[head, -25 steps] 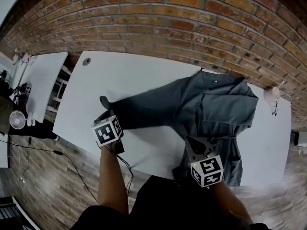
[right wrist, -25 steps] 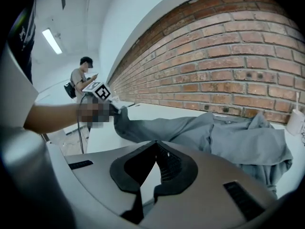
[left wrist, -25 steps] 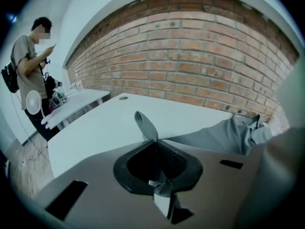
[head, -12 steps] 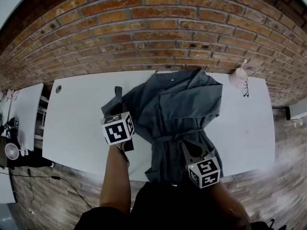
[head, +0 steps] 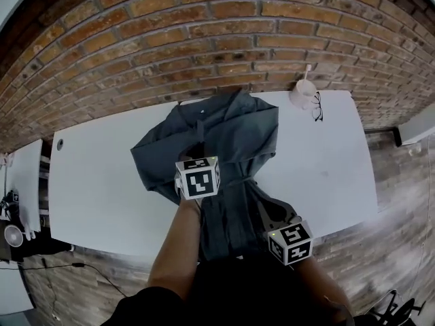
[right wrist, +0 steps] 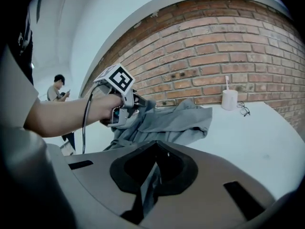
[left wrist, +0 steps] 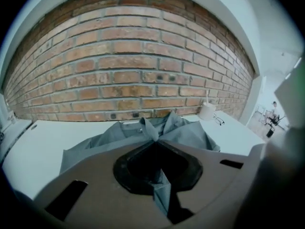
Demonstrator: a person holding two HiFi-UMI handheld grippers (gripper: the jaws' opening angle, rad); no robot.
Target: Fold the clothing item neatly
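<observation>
My left tongs (left wrist: 156,140) are clamping narrow on a fold of the grey garment (head: 234,131), and my right tongs (right wrist: 154,144) are pinching its near end at the near edge of the white table (head: 102,182). I am swinging the left one across. The sleeve that was lying stretched out to the left is now coming in over the garment's body, so I judge this side fold nearly laid. Farther off, the white cup (head: 302,94) is holding a thin stick, with spectacles (head: 317,107) just beside it.
</observation>
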